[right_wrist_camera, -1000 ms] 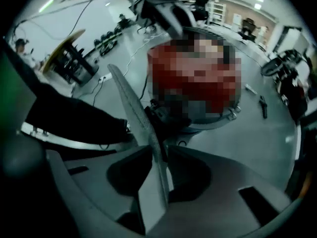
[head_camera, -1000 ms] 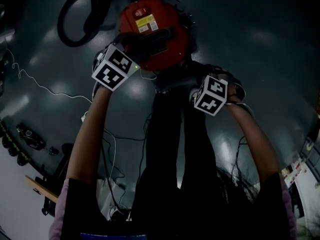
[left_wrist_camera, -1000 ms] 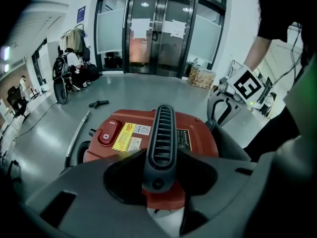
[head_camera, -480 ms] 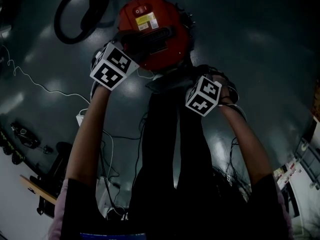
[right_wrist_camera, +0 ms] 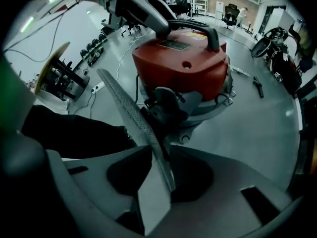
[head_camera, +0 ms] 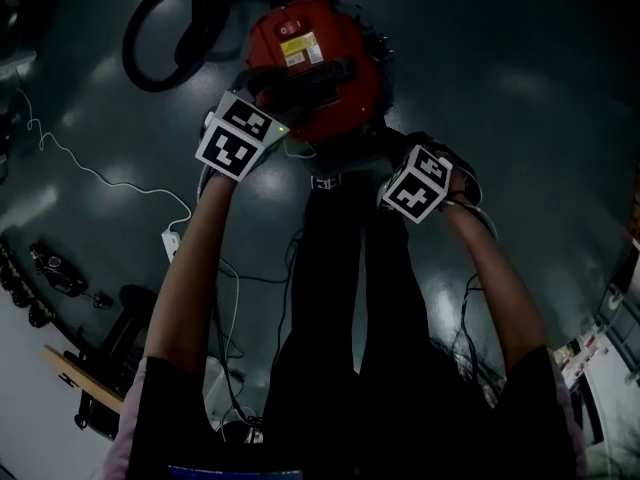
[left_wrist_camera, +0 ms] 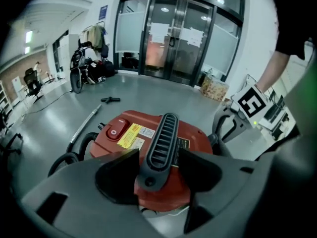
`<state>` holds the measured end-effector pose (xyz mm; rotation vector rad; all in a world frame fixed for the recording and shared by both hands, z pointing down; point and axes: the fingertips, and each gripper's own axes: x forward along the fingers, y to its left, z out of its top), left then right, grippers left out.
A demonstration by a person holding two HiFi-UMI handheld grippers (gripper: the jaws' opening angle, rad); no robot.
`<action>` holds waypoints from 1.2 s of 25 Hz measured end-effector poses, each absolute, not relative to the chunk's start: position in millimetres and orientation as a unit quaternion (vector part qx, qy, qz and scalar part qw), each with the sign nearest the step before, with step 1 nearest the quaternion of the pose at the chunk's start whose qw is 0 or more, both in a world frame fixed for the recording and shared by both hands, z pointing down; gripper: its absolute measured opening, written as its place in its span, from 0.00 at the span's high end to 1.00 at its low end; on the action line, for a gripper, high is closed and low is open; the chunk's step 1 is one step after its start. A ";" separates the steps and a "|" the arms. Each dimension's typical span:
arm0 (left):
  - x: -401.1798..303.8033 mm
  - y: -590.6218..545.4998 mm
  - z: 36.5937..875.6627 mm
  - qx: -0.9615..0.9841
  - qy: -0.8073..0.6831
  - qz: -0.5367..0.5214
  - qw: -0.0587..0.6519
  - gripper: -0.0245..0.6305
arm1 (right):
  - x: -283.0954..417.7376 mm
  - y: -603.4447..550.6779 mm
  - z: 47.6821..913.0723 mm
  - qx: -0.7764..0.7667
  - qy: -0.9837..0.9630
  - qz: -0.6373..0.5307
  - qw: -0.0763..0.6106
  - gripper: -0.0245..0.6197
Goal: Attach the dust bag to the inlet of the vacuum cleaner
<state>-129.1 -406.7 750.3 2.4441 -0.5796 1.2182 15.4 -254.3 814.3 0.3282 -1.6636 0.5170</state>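
Observation:
The red vacuum cleaner [head_camera: 315, 63] stands on the grey floor in front of the person's legs. My left gripper [left_wrist_camera: 157, 157] is at its top, and its jaws are opening. The black ribbed carry handle [left_wrist_camera: 161, 143] lies between them, with no pad pressing on it. My right gripper [right_wrist_camera: 163, 157] points down beside the drum and is shut on the flat grey edge of the dust bag [right_wrist_camera: 129, 108]. The bag's edge runs up and left in front of the dark inlet fitting [right_wrist_camera: 168, 103] on the drum's side. In the head view only the marker cubes of both grippers show.
A black hose [head_camera: 165, 43] loops on the floor left of the vacuum cleaner. A white cable [head_camera: 90, 173] trails off to the left. A metal wand [left_wrist_camera: 84, 125] lies on the floor beyond. Dumbbells [right_wrist_camera: 69, 78] stand at one side, glass doors [left_wrist_camera: 183, 33] far off.
Both marker cubes have rolled slightly while the hands stay at the vacuum cleaner. The whole head view has shifted a little.

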 end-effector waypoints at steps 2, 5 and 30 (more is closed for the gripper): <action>-131.6 -407.5 737.9 0.862 -0.230 0.413 0.181 0.60 | 15.1 -254.5 807.4 0.145 -0.732 0.232 0.624 0.80; -133.2 -403.0 717.6 0.866 -0.258 0.389 0.179 0.60 | 12.9 -258.7 793.7 0.154 -0.741 0.246 0.606 0.80; -51.4 -144.1 429.4 0.834 -0.424 0.179 0.304 0.94 | 29.2 -144.0 483.5 0.288 -0.810 0.390 0.329 0.81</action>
